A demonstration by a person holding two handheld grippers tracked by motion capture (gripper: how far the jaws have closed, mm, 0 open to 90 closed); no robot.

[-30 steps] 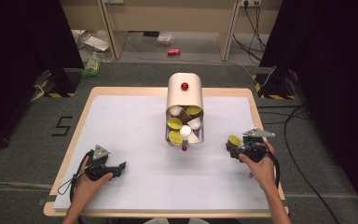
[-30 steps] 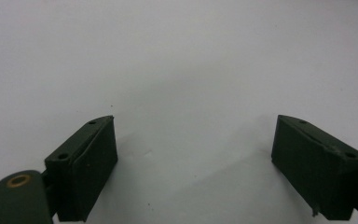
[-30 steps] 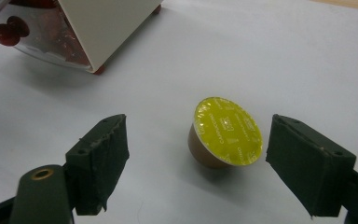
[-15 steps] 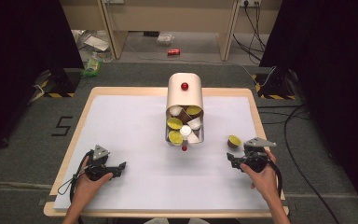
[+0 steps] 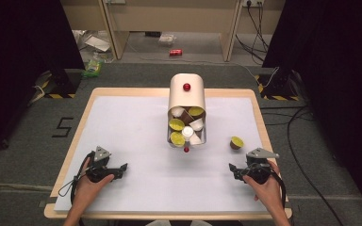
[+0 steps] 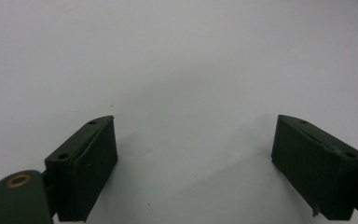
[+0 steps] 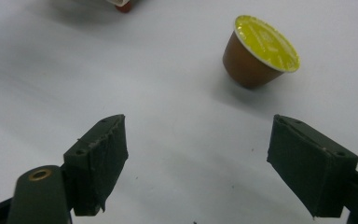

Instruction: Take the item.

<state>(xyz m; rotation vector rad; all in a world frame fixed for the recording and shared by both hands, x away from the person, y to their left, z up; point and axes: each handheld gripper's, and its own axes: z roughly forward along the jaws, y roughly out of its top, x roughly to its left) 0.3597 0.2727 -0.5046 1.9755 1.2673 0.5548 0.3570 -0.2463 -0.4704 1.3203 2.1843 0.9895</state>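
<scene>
Capsule [image 7: 260,58] stands alone on the table [image 5: 136,122], yellow lid tilted up, ahead of the right tool [image 5: 238,170] and clear of it. Both tools released, jaws wide, nothing between; left tool [image 5: 118,168] over bare table.

Items I log by colour: coffee capsule [image 7: 260,58], brown body, yellow lid; capsule dispenser [image 5: 186,94], cream with red knob [image 5: 186,87]; my gripper pads [image 7: 100,163], black; table sheet [image 5: 122,127], plain white
</scene>
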